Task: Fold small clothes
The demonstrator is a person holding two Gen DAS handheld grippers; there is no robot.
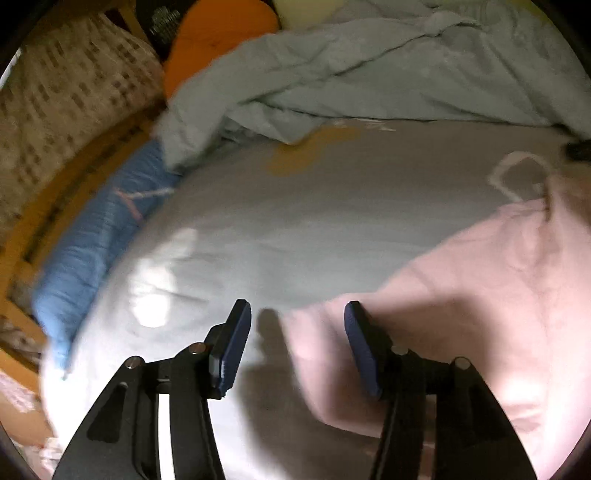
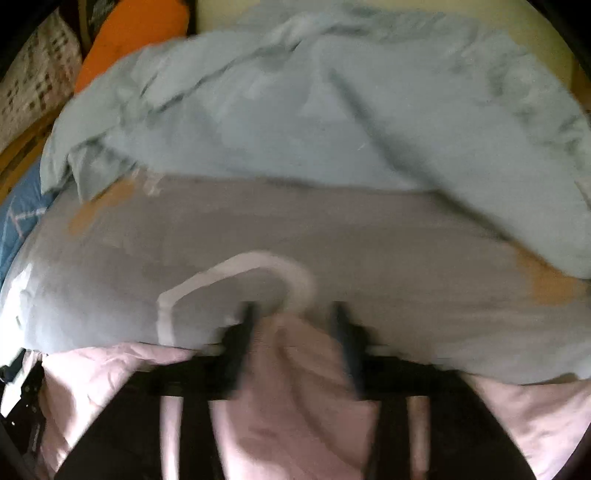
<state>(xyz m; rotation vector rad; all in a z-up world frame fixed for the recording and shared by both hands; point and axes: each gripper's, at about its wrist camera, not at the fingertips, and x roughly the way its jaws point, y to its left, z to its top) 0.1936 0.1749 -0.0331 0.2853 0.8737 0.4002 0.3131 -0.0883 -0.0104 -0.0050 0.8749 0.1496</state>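
pink cotton garment [image 1: 480,295] lying on grey bed sheet [image 1: 295,229], its white drawstring loop [image 2: 258,266] on the sheet beyond it, rumpled light blue duvet [image 2: 314,110] behind, blue ribbed cloth [image 1: 96,236] at the sheet's left edge

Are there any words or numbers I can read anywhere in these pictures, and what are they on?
None can be read.
Pale print on the black item by the orange cushion: too blurred to read.
White marks on the grey bedsheet: too blurred to tell if they are letters.
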